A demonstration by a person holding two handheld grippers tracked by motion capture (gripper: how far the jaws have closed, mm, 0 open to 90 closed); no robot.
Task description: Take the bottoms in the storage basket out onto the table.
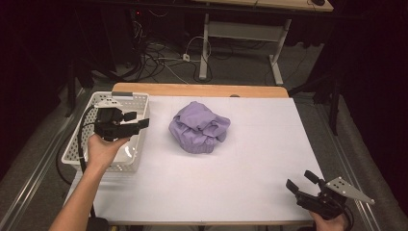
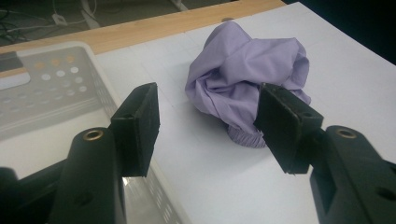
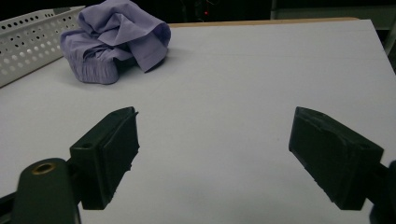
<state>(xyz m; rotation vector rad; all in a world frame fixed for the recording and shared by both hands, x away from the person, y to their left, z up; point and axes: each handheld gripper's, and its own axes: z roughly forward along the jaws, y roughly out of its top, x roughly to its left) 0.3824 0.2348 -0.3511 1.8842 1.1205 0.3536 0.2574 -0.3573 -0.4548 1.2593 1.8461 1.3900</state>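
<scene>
Both grippers are spread wide and hold nothing. From the high view, the left gripper (image 1: 137, 121) is held up over a white basket (image 1: 135, 99) with lots of little holes in its sides. The hand (image 1: 102, 149) under it comes in from the bottom. The right gripper (image 1: 299, 184) hovers low over the near right corner of the table, well apart from the other one.

In front of the left gripper, just past its black jaws, sits a purple cloth (image 2: 247, 74). It is all scrunched up in a soft lump, with folds and puffy bumps. A gathered, stretchy edge peeks out at the bottom. From the right gripper view the cloth (image 3: 114, 39) is far ahead and off to the left, just beside the basket (image 3: 28, 42), with one flap hanging down its side.

The cloth lies on a white sheet (image 1: 250, 159) that covers the table top. A strip of light wood (image 1: 197, 90) shows at the far edge. Past the table the room is dark, with a grey floor, a tangle of cables (image 1: 159, 55) and the white legs of another desk (image 1: 240, 33).

The lump is nearly round, so I cannot tell which way it points or where its long side runs.
</scene>
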